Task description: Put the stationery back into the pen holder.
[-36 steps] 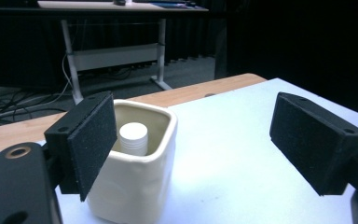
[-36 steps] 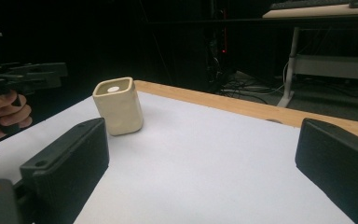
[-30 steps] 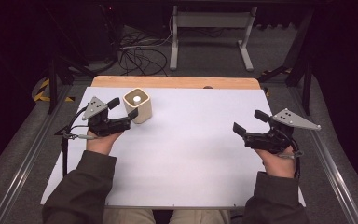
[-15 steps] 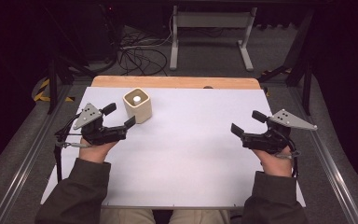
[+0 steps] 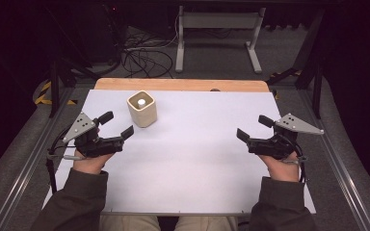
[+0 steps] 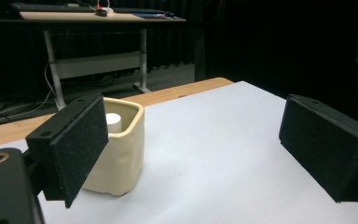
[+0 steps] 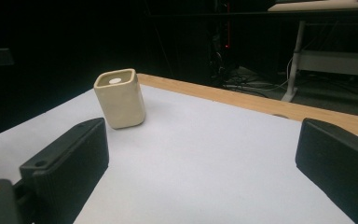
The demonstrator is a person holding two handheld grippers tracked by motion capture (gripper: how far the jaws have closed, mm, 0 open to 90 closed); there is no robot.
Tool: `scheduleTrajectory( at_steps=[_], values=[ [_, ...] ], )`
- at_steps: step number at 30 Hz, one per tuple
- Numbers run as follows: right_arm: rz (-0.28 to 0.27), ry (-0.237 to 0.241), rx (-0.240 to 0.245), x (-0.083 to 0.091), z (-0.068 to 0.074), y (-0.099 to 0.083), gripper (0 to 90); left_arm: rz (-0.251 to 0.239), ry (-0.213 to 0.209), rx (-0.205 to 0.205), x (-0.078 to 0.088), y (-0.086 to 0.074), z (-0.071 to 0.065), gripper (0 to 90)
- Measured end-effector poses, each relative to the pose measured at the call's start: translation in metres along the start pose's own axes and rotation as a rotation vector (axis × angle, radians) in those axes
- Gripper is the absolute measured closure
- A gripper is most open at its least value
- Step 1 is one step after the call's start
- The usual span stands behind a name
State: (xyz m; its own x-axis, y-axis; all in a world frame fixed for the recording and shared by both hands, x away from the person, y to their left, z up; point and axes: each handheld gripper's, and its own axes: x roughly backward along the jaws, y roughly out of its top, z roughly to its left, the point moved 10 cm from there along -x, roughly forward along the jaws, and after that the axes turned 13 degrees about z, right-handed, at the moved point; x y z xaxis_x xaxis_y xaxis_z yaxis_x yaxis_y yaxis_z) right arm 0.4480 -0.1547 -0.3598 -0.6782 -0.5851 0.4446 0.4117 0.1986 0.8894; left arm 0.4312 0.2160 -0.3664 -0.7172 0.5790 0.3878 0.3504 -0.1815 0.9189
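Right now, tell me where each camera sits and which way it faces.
High view: above the person's side, looking forward and down on the white table; forearms, left gripper, right gripper.
Left gripper view: rides the left gripper, its open jaws beside the cream square cup.
Right gripper view: rides the right gripper, jaws open.
All share the cup.

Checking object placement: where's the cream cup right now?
In the high view the cream cup stands upright on the white table, left of centre near the far wooden edge, just beyond the left gripper and clear of its open jaws.
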Motion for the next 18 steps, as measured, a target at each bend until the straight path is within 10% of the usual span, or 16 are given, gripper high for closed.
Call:
scheduleTrajectory(
  at_steps=[18],
  values=[
    [0.012,-0.003,0.003,-0.005,0.001,-0.003,3.1,0.008,-0.025,-0.009,0.022,-0.011,-0.003,7.3]
  ],
)
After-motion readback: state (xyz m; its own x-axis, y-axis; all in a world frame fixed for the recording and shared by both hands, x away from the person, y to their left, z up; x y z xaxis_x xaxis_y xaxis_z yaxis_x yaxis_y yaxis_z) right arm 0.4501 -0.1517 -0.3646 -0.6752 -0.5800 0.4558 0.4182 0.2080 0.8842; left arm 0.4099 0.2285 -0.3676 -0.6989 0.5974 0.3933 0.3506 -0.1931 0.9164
